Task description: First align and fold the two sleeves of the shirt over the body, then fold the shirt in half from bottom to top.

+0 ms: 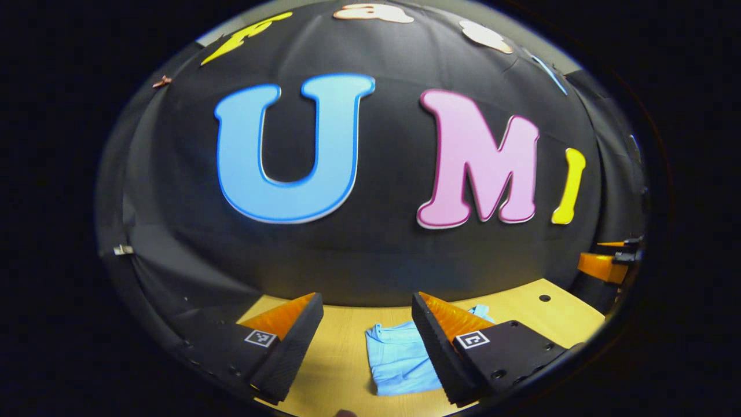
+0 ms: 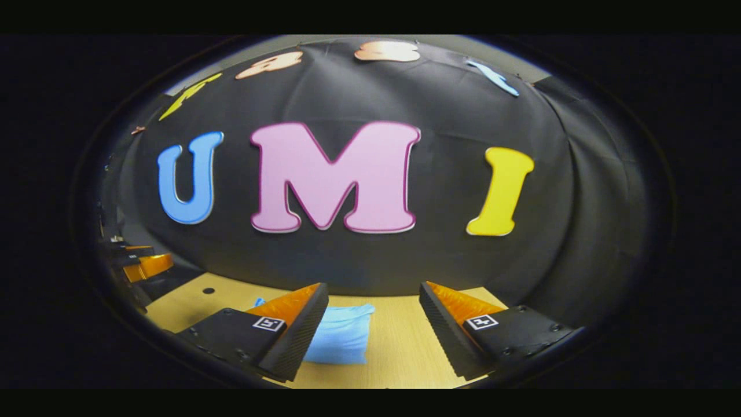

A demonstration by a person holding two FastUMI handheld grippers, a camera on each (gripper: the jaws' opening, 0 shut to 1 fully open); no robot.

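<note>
The shirt [image 1: 399,359] lay on the tabletop [image 1: 341,359] as a compact, folded-looking bundle. In the left gripper view it sat at 5 o'clock from the midpoint of the left gripper [image 1: 366,341], partly behind the right-hand finger. In the right gripper view it sat at 8 o'clock from the right gripper [image 2: 373,333], beside the left-hand finger. Both grippers had their fingers apart, holding nothing, raised off the tabletop. The bundle therefore lay between the two grippers; neither was clearly nearer. Its long axis appeared to run away from the cameras. The folding appeared largely complete.
</note>
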